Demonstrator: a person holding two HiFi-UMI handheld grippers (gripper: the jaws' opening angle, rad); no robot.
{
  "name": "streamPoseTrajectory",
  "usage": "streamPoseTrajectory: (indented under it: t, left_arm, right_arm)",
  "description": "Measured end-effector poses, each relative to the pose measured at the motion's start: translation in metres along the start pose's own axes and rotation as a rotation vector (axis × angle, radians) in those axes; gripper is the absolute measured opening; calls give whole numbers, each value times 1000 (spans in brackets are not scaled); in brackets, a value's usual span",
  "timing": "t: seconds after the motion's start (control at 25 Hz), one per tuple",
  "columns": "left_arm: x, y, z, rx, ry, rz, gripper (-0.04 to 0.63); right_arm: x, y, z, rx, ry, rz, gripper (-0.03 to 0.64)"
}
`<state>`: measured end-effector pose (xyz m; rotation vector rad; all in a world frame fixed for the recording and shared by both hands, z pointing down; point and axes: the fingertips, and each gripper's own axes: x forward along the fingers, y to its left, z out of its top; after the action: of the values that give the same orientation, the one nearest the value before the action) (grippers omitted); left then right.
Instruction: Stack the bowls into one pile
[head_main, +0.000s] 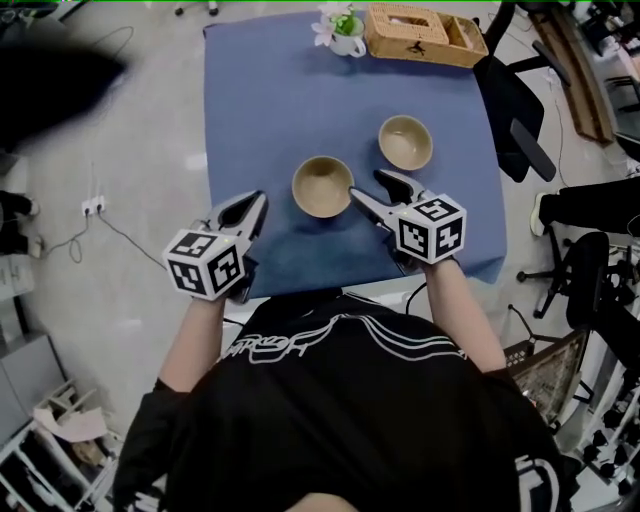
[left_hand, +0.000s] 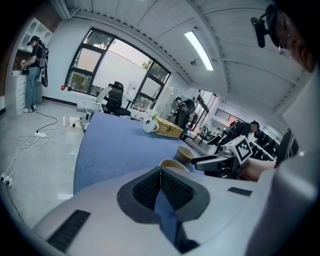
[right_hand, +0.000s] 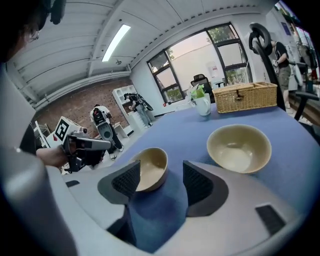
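left claw (left_hand: 160, 175) closed, right claw (right_hand: 161, 170) parted

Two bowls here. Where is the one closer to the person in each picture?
Head view: nearer bowl, middle of the blue cloth.
Left gripper view: nearer bowl, just below centre, half hidden.
Right gripper view: nearer bowl, lower left of centre.
Shared landmark: wicker basket, at the blue cloth's far end.

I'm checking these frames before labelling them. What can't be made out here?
1. Near bowl, left gripper view: only the rim shows; the left gripper hides the rest with its own body.
2. Far bowl, left gripper view: partly behind the right gripper.
3. Basket, head view: contents too small to tell.
4. Right gripper and near bowl, head view: touching or apart, unclear.
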<state>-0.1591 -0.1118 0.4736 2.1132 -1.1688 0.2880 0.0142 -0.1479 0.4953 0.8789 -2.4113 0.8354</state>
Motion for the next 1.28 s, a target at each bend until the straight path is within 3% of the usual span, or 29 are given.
streamPoseTrajectory:
  t: [0.64,0.92,1.28]
  left_arm:
    - [-6,34,0,7,84,-78,26]
    - [-3,47,-7,26,113,-99,26]
    - [-2,55,-11,36,138,-110,26]
  right_arm:
    - [40,9,-25,140,54,-79,271]
    - [46,7,-33,157,54,-123,226]
    - [47,5,-33,221,3,-134,110]
